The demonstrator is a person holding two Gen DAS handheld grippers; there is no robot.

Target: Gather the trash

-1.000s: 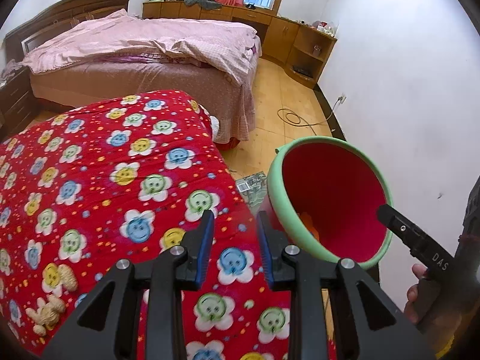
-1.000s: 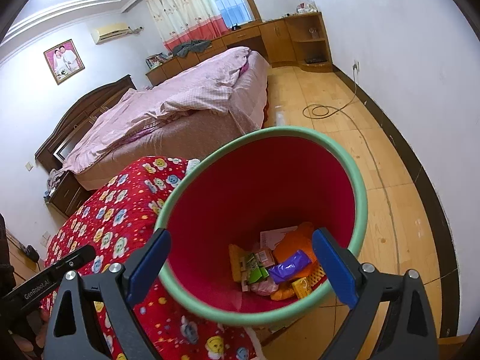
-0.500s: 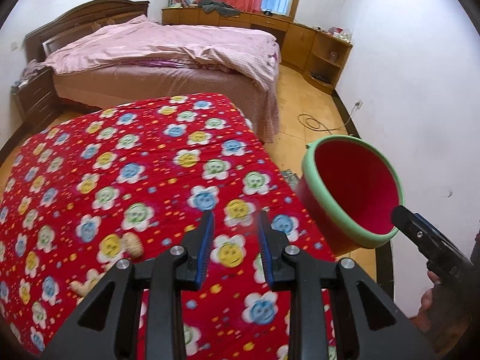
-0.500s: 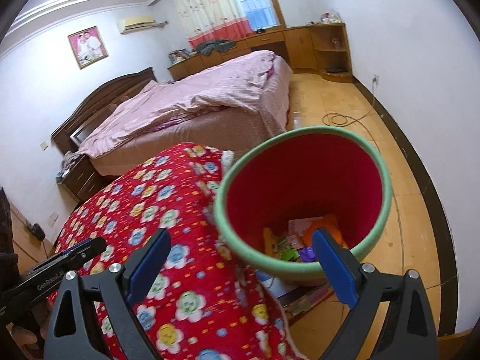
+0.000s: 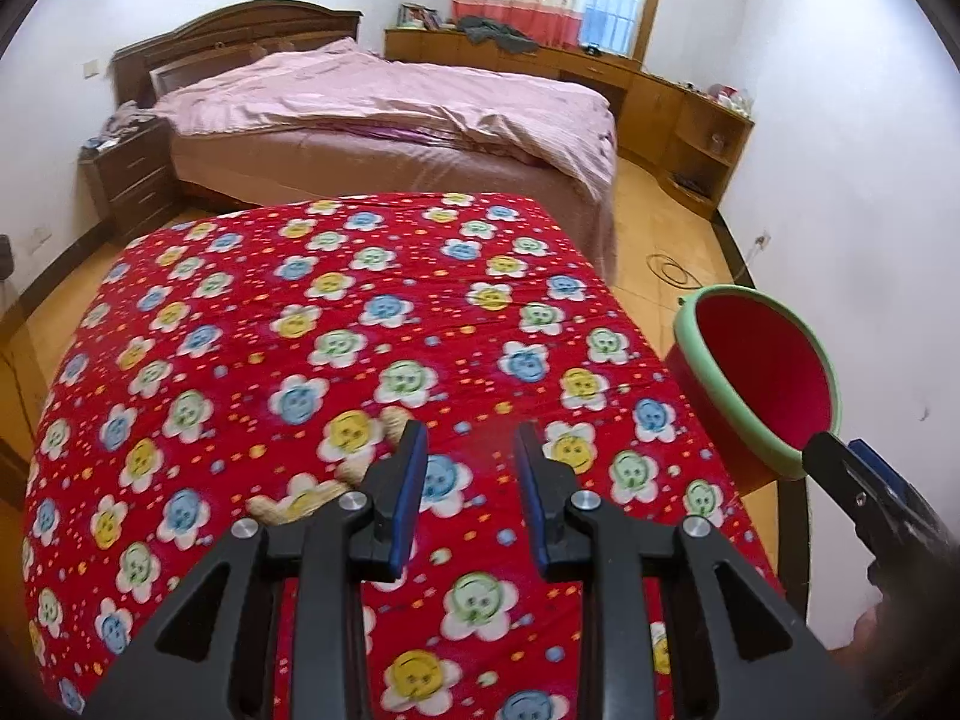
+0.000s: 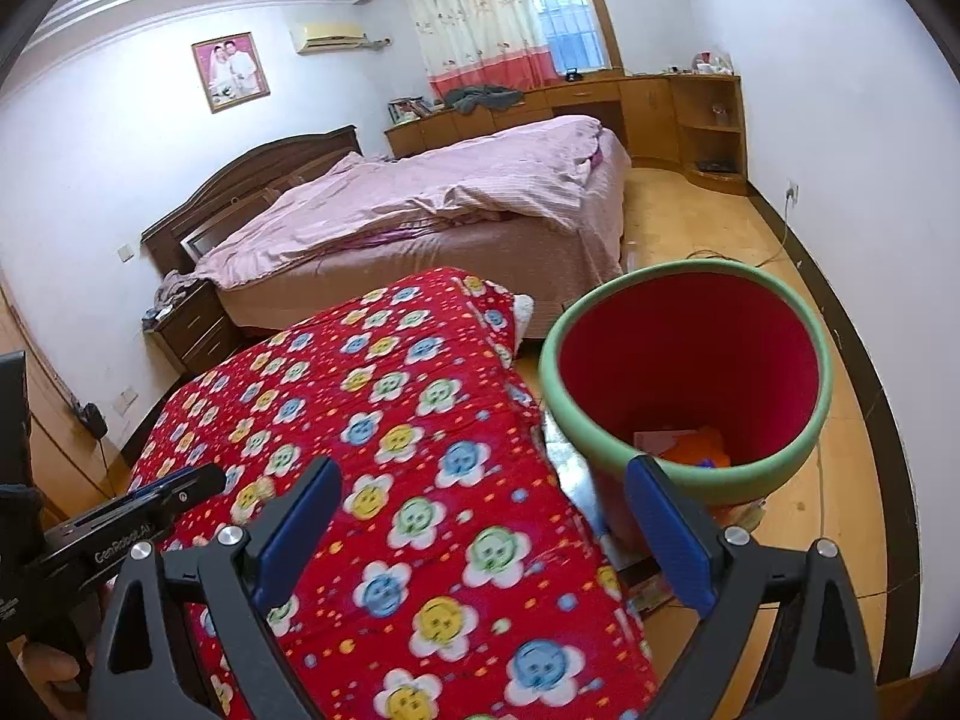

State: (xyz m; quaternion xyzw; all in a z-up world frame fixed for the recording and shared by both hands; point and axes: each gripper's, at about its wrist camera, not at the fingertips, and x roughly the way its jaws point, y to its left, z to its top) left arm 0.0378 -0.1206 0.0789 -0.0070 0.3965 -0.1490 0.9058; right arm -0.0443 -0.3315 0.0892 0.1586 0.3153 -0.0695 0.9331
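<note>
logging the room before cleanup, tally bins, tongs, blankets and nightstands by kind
bins: 1, the red bin
tongs: 2, left tongs and right tongs
blankets: 2, red flowered blanket and pink blanket
nightstands: 1, the nightstand
total: 6

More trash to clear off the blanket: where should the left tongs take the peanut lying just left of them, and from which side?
Take the peanut across its narrow middle, coming down from above. It lies flat on the soft red blanket, so a side approach would likely push it along or snag fabric. The left tongs stand open and empty, and look wide enough; they would need to shift left first.
</note>
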